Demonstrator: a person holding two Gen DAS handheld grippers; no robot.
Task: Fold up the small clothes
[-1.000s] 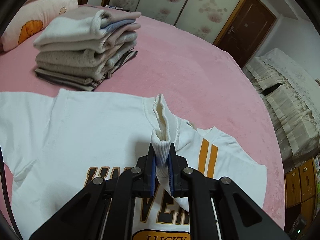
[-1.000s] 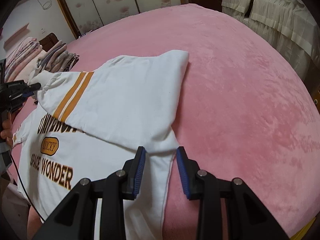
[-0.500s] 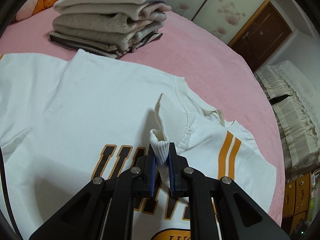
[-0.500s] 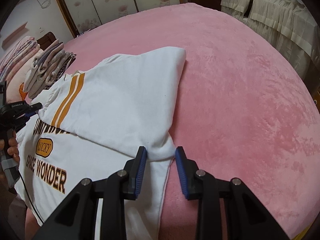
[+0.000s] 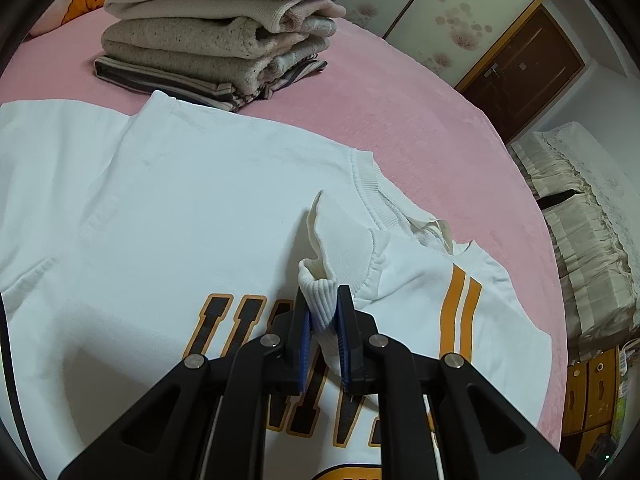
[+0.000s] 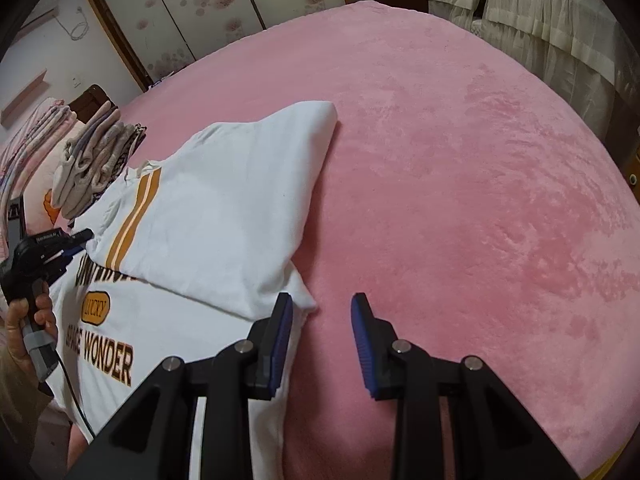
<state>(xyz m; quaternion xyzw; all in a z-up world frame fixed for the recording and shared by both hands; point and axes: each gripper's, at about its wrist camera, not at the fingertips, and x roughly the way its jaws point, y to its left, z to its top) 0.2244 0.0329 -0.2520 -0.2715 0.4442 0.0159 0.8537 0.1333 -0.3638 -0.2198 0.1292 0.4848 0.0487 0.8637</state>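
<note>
A white sweatshirt (image 5: pixel 200 208) with dark and orange lettering lies face up on the pink bed (image 5: pixel 400 120). Its orange-striped sleeve (image 5: pixel 460 308) is folded across the chest. My left gripper (image 5: pixel 322 308) is shut on the sleeve's ribbed cuff (image 5: pixel 320 300), low over the lettering. The right wrist view shows the same sweatshirt (image 6: pixel 224 216) and the left gripper (image 6: pixel 82 238) in a person's hand (image 6: pixel 24 320). My right gripper (image 6: pixel 322 312) stands open over the pink cover, its left finger beside the folded sleeve's lower corner. Nothing is pressed between its pads.
A stack of folded clothes (image 5: pixel 208 40) sits on the bed beyond the sweatshirt, also in the right wrist view as the stack (image 6: pixel 92 164). A pillow lies behind it. Wardrobe doors, a wooden door and a cloth-covered sofa (image 5: pixel 580 208) stand past the bed's edge.
The left gripper has sunk with the cuff, bringing the sleeve down onto the chest lettering. The right gripper has barely shifted; the sleeve's corner now lies at its left finger instead of between the jaws.
</note>
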